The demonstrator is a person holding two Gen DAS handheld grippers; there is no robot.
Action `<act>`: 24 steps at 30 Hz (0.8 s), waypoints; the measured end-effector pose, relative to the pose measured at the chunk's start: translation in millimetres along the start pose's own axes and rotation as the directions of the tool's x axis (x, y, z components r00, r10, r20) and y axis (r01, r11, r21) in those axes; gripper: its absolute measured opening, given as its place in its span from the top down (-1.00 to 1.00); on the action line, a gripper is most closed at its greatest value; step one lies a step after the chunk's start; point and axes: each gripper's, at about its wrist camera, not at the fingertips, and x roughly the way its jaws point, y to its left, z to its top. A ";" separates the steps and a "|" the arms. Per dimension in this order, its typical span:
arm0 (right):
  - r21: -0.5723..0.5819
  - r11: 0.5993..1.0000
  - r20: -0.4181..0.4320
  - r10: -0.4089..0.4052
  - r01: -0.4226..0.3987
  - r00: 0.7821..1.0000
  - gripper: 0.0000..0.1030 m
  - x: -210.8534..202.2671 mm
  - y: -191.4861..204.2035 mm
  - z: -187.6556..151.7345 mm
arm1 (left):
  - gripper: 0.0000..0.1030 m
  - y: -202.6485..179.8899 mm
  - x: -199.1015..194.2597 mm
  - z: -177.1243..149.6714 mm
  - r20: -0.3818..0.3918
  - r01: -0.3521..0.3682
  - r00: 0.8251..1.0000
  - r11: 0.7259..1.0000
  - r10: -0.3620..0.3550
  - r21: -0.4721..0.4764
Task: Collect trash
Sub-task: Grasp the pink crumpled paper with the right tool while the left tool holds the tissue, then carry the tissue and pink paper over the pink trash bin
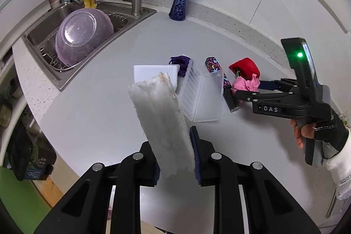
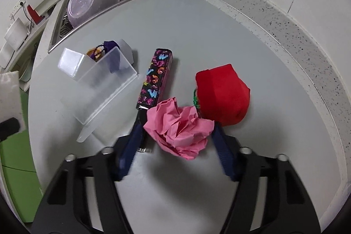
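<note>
While our left gripper [image 1: 175, 155] clamps a white crumpled strip [image 1: 160, 124] aloft over the grey counter [image 1: 98, 102], our right gripper [image 2: 173, 142] brackets a pink paper wad [image 2: 177, 128] near the counter's middle; its jaws look part-closed, and we cannot tell whether they press. Just beside the wad lie a patterned black box [image 2: 156, 78] and a red wrapper [image 2: 223, 93]; a clear case [image 2: 101, 89] sits toward the sink [image 1: 39, 36]. "DAS" reads on the right gripper's body.
</note>
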 end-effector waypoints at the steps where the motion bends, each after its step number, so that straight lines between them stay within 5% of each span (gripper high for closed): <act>1: -0.005 1.000 -0.004 0.000 0.000 1.000 0.16 2.0 0.5 0.2 | 0.54 0.6 -0.4 -0.2 0.000 0.000 1.000 1.000 0.000 -0.001; 4: -0.010 1.000 0.010 0.003 -0.003 1.000 0.32 -1.7 0.7 0.3 | 0.56 2.8 -2.2 0.2 0.004 0.001 1.000 1.000 -0.001 -0.006; 14: -0.057 0.998 0.092 -0.011 0.016 0.996 0.38 -58.7 12.4 -11.8 | 0.59 9.4 -24.4 2.0 0.049 0.022 0.999 1.000 -0.022 -0.004; 24: -0.225 0.974 0.190 0.083 -0.039 0.978 0.37 -126.3 94.0 -8.9 | 0.59 65.1 -88.8 -29.9 0.129 -0.034 0.990 0.993 0.049 -0.113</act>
